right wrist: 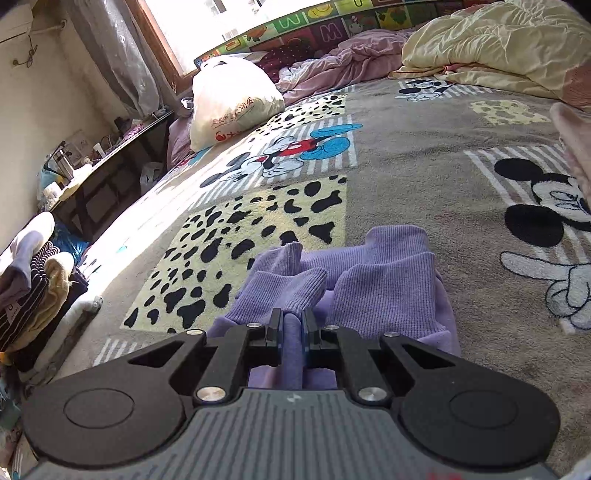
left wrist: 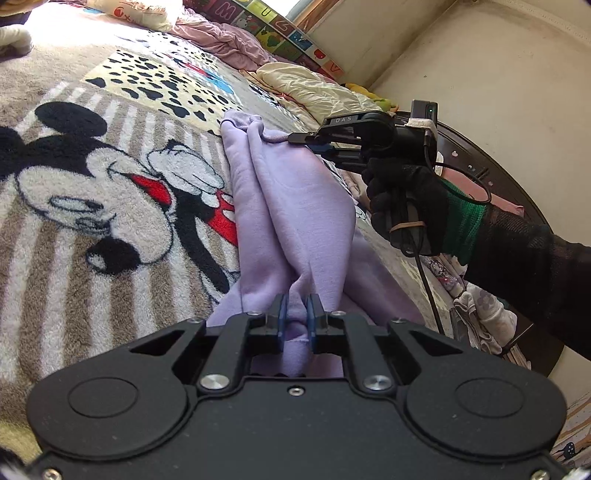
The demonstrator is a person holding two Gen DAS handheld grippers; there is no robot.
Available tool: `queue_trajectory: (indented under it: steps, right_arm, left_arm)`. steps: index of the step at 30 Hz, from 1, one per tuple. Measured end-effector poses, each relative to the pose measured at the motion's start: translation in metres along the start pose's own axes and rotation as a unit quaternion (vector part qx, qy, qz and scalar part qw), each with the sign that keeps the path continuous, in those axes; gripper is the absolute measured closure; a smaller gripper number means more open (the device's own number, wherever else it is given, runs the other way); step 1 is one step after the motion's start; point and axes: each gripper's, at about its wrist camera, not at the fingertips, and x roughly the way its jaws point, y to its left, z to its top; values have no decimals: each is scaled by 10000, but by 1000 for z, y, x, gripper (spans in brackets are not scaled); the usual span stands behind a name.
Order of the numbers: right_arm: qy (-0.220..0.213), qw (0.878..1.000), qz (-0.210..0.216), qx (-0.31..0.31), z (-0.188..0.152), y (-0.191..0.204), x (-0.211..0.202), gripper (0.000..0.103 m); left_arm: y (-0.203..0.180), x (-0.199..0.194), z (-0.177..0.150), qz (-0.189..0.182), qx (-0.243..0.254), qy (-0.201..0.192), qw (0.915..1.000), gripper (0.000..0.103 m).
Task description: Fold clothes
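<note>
The left gripper and right gripper each pinch the soft lilac fleece garment lying on the cartoon-mouse plush blanket.

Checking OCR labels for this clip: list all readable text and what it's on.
"DAS": on the right gripper, seen from the left wrist.
"M", "U": alphabet mat panels by the wall.
Red print on the white bag: too blurred to read.
</note>
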Motion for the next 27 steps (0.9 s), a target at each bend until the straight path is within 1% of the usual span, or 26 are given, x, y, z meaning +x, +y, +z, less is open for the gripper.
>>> queue_trajectory:
  steps: [2, 4, 5, 6, 8, 11, 12, 14, 16, 17, 18, 20, 21, 23, 24, 27]
  right_arm:
    - [4, 10000, -85, 32, -4, -2, 2, 89]
    - [-145, 9997, -47, 208, -5, -7, -5, 84]
    - [-284, 9992, -46, 294, -5, -9, -11, 72]
    - [-526, 9980, 18, 357, -5, -11, -24, 66]
    - [-849, 9959, 211, 213, -7, -7, -46, 66]
    - [-1042, 9927, 447, -399, -21, 11, -74, 66]
    - [-1009, 9908, 630, -649, -30, 19, -83, 66]
    - [-882, 9875, 795, -1033, -46, 31, -92, 66]
    - [-608, 9865, 897, -1231, -62, 37, -88, 67]
    - [-427, 9874, 838, -1273, -67, 36, -79, 67]
    - [-245, 9880, 776, -1316, -72, 34, -70, 68]
    - [426, 9893, 454, -1321, -80, 25, -37, 68]
    - [280, 9887, 508, -1379, -81, 25, -35, 68]
    - [306, 9871, 402, -1519, -78, 33, -39, 69]
    - [302, 9864, 353, -1576, -75, 38, -43, 68]
    - [60, 9849, 581, -1633, -66, 51, -63, 68]
  left_arm:
    - [0, 1, 1, -6, -26, 31, 10000, 94]
    - [-1, 1, 2, -23, 14, 53, 10000, 94]
    - [-3, 0, 3, -17, 59, 42, 10000, 94]
    - [-5, -2, 4, 21, 123, -5, 9999, 93]
    - [-13, -9, 6, 65, 355, -167, 9992, 93]
    - [-27, -17, 7, 90, 817, -491, 9954, 93]
    - [-31, -19, 7, 62, 961, -571, 9937, 93]
    - [-39, -18, 6, -27, 1192, -624, 9909, 93]
    - [-46, -8, 4, 12, 1403, -507, 9888, 93]
    - [-48, 1, 3, 110, 1502, -394, 9878, 93]
    - [-49, 12, 1, 283, 1579, -208, 9868, 93]
    - [-44, 35, -1, 631, 1545, 206, 9858, 93]
    - [-41, 41, 0, 621, 1479, 295, 9866, 93]
    - [-39, 44, 6, 567, 1346, 394, 9885, 93]
    - [-39, 42, 9, 532, 1333, 385, 9889, 93]
    - [-45, 23, 16, 362, 1490, 65, 9882, 93]
